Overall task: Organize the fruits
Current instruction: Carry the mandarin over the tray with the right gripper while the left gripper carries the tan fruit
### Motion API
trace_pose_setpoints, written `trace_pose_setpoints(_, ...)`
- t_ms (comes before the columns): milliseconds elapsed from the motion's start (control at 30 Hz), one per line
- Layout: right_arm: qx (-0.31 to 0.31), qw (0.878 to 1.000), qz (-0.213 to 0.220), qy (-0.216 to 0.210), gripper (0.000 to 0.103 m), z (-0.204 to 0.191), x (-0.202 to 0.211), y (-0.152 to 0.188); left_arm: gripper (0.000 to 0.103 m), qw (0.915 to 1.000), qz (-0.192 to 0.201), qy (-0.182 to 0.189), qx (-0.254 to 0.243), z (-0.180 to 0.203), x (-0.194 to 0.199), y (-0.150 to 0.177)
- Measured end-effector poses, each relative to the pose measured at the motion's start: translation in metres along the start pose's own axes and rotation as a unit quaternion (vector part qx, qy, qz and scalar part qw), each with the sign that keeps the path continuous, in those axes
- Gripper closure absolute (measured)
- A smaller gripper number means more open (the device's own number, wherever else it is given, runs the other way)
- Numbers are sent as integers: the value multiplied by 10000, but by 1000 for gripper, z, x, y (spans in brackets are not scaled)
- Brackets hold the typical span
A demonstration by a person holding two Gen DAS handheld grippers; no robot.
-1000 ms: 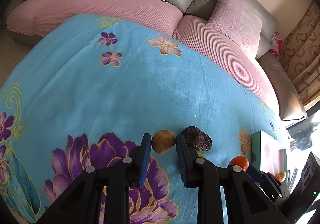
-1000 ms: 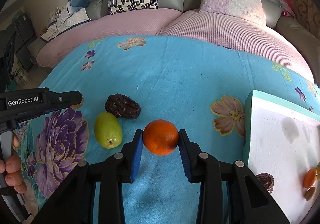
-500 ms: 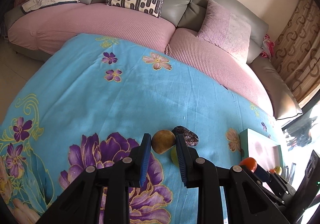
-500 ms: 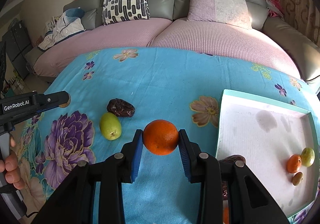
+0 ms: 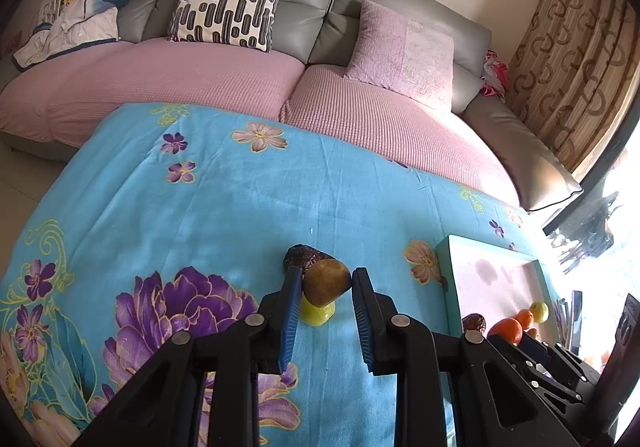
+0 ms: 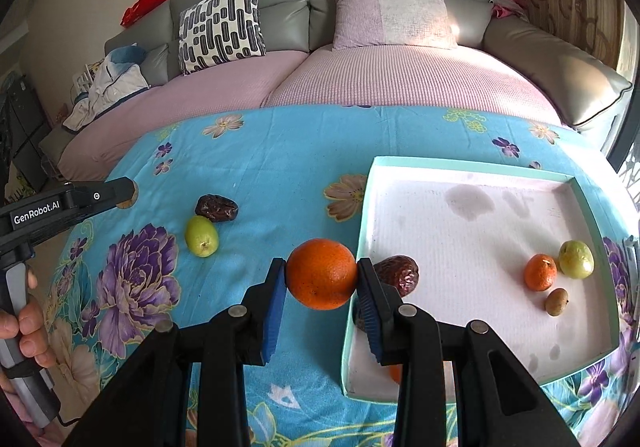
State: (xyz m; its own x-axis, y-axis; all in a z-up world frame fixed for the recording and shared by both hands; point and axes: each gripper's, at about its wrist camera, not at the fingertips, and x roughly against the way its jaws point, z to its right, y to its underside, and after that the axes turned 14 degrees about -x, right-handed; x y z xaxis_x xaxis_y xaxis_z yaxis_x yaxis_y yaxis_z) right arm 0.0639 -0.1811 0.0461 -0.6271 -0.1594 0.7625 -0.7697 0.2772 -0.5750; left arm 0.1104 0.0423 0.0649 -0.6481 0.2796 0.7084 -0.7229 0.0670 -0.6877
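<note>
R claw (image 6: 322, 279) clamps orange (image 6: 322, 273) just left of tray (image 6: 472, 167); L claw (image 5: 323, 285) pinches brown fruit (image 5: 326, 282), prob. airborne.

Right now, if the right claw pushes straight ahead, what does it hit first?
Likely the tray: its left rim sits just beyond the orange held in the right claw. Depth is unclear, and it may pass above.

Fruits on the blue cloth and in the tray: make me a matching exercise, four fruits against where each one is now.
Things:
1. large orange
2. brown fruit
3. green fruit
4. small orange

Places:
A. on the blue cloth beside a dark date
B. inside the tray
C. in the right gripper
D. in the left gripper

Pairs: 1-C, 2-D, 3-A, 4-B
</note>
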Motion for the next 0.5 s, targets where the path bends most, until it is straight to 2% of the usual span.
trace_pose_setpoints(367, -447, 9986, -6, 274, 66, 44, 3, -5, 76, 9991, -97, 99, -392, 33, -5, 0)
trace_pose_setpoints(500, -618, 9957, 53, 689, 66, 67, 3, -12, 76, 9978, -179, 239, -588, 52, -9, 3)
